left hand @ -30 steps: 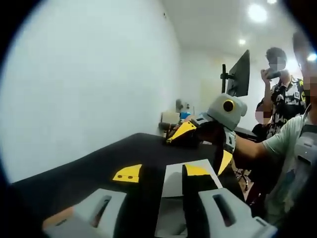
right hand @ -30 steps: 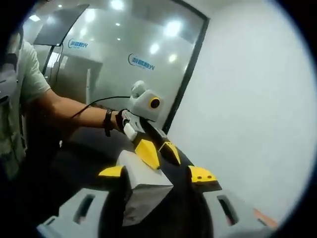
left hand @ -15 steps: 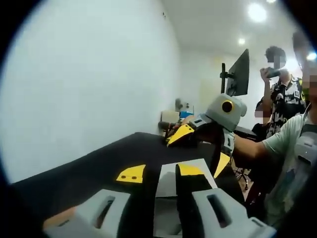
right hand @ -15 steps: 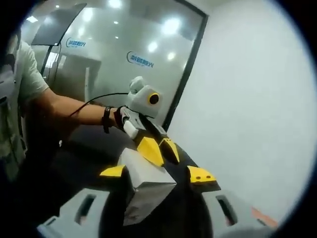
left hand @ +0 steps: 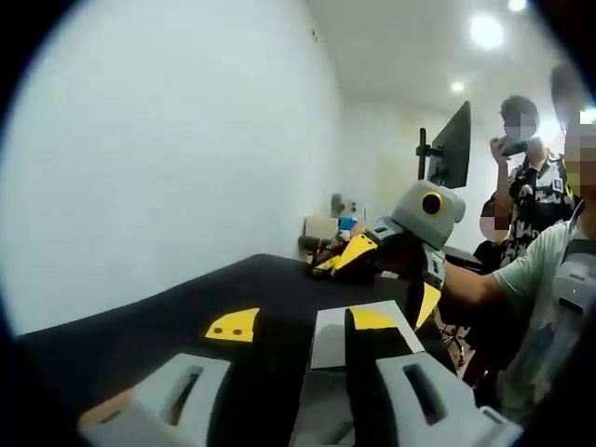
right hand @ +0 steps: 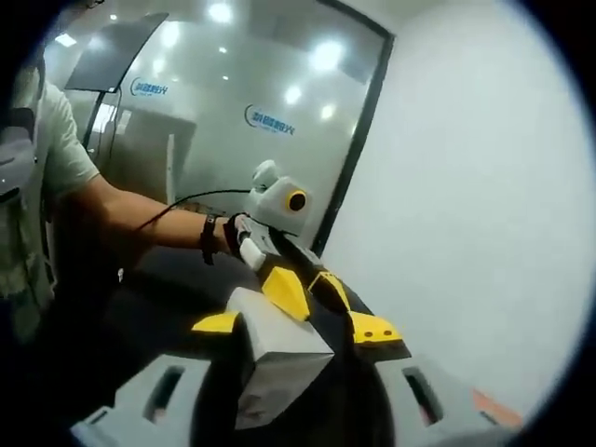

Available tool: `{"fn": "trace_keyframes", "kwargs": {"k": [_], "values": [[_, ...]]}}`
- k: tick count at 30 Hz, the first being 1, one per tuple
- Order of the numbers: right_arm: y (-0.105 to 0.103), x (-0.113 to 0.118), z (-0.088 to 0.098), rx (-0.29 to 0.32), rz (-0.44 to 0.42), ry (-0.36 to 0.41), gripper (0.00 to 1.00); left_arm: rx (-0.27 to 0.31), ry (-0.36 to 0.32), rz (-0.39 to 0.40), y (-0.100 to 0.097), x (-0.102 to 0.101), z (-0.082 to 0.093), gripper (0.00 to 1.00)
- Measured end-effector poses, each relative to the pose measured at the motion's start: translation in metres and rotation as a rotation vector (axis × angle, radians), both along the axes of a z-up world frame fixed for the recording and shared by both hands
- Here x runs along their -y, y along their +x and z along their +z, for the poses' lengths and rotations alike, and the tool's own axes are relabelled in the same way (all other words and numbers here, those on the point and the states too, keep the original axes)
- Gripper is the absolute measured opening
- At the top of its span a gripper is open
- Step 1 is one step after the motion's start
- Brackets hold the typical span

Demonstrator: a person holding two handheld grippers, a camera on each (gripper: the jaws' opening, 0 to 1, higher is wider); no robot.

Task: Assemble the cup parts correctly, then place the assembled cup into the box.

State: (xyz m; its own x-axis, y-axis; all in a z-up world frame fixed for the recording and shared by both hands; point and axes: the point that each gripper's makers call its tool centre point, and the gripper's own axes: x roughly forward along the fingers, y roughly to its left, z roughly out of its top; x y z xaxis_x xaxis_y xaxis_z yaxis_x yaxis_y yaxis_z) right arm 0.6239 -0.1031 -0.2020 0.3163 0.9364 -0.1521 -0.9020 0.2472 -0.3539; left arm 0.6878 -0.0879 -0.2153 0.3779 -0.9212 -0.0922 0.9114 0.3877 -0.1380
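A white box (left hand: 328,343) rests on the black table (left hand: 168,321), low between my left gripper's (left hand: 302,323) yellow-tipped jaws. The jaws stand wide apart and open, and the right one crosses in front of the box. Facing it, the right gripper (left hand: 386,277) comes in over the table's far end, held by a hand. In the right gripper view the same white box (right hand: 279,349) lies beside the left jaw of my right gripper (right hand: 294,326), which is open. Just beyond the box is the left gripper (right hand: 309,289). I cannot tell whether any jaw touches the box.
A white wall (left hand: 168,140) runs along the table's far side. A monitor on an arm (left hand: 452,149) and a person holding something up (left hand: 526,186) stand behind the table's end. A glass partition (right hand: 233,121) is seen in the right gripper view.
Both views have shifted a little with the hands. The box keeps its place between the jaws, and the jaw spacing looks the same.
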Motion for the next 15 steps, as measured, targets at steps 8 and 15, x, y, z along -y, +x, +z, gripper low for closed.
{"fn": "trace_keyframes", "kwargs": {"k": [8, 15], "values": [[0.007, 0.003, 0.005, 0.026, -0.025, 0.000, 0.40, -0.046, -0.037, 0.013, 0.007, -0.004, -0.003, 0.32], [0.002, 0.000, 0.003, 0.035, -0.003, -0.026, 0.38, -0.057, -0.052, 0.024, 0.014, -0.007, -0.005, 0.34]]}}
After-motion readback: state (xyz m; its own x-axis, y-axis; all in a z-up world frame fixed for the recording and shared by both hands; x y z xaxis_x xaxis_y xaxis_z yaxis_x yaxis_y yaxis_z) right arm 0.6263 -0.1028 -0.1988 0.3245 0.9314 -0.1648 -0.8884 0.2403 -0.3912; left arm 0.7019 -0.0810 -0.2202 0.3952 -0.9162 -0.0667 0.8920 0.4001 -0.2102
